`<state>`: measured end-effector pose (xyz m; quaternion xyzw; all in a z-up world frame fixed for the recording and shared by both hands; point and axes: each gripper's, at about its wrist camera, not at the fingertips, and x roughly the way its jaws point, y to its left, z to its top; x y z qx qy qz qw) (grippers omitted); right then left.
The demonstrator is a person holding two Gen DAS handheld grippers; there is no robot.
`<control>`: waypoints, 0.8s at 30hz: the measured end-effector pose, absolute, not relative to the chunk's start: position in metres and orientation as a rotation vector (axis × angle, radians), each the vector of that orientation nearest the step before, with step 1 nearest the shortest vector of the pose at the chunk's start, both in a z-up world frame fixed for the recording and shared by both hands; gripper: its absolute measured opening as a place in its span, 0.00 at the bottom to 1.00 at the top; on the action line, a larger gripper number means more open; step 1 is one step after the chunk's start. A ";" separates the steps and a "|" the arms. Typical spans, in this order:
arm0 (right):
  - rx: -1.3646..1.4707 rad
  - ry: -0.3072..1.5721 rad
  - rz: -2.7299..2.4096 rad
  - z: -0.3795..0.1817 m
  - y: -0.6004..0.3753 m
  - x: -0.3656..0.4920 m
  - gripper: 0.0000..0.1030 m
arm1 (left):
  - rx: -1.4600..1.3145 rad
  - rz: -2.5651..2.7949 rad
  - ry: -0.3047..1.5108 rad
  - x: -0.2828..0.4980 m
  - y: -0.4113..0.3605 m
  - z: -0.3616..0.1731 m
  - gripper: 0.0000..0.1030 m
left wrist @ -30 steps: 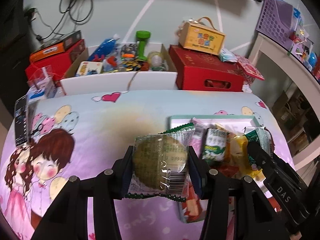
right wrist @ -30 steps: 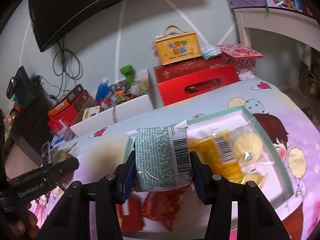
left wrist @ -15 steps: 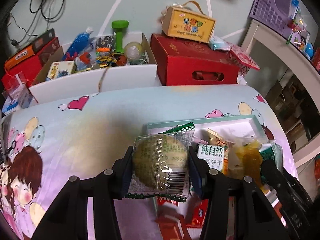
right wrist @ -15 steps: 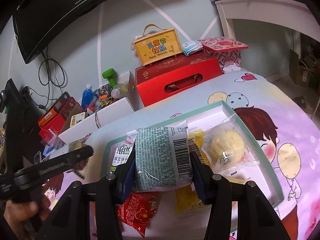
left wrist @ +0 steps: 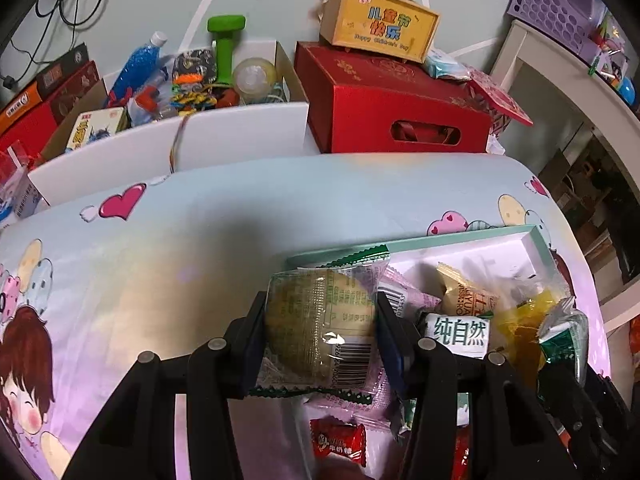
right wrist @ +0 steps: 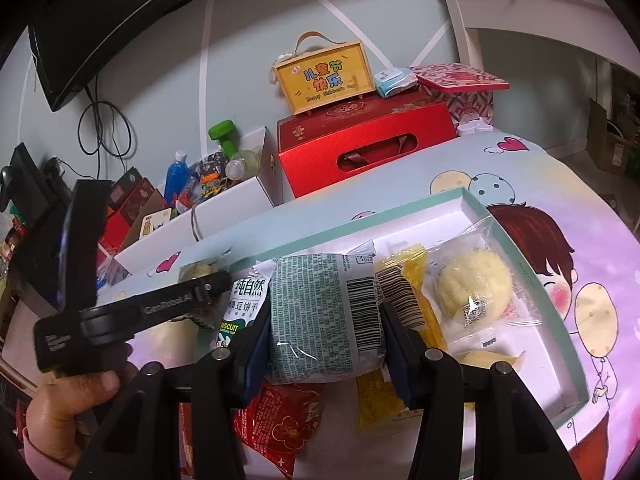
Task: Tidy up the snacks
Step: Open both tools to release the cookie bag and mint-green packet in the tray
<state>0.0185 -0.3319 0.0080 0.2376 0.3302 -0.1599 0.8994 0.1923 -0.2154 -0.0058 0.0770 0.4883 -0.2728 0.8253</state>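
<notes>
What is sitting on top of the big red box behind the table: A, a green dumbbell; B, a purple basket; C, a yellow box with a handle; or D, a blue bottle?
C: the yellow box with a handle stands on the lid of the red box, against the wall.

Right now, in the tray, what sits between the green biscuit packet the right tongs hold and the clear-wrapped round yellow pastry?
In the right wrist view, a yellow snack packet with a barcode lies between the green biscuit packet and the round yellow pastry.
</notes>
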 end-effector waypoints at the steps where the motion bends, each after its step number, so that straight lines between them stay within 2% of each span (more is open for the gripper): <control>1: 0.491 0.684 -0.331 0.008 -0.332 0.019 0.52 | 0.165 -0.583 1.041 0.192 -0.216 -0.008 0.50; 18: 0.474 0.699 -0.331 0.007 -0.327 0.022 0.53 | 0.175 -0.590 1.027 0.186 -0.216 -0.012 0.50; 24: 0.465 0.703 -0.333 0.006 -0.327 0.022 0.53 | 0.126 -0.612 1.046 0.188 -0.212 -0.012 0.61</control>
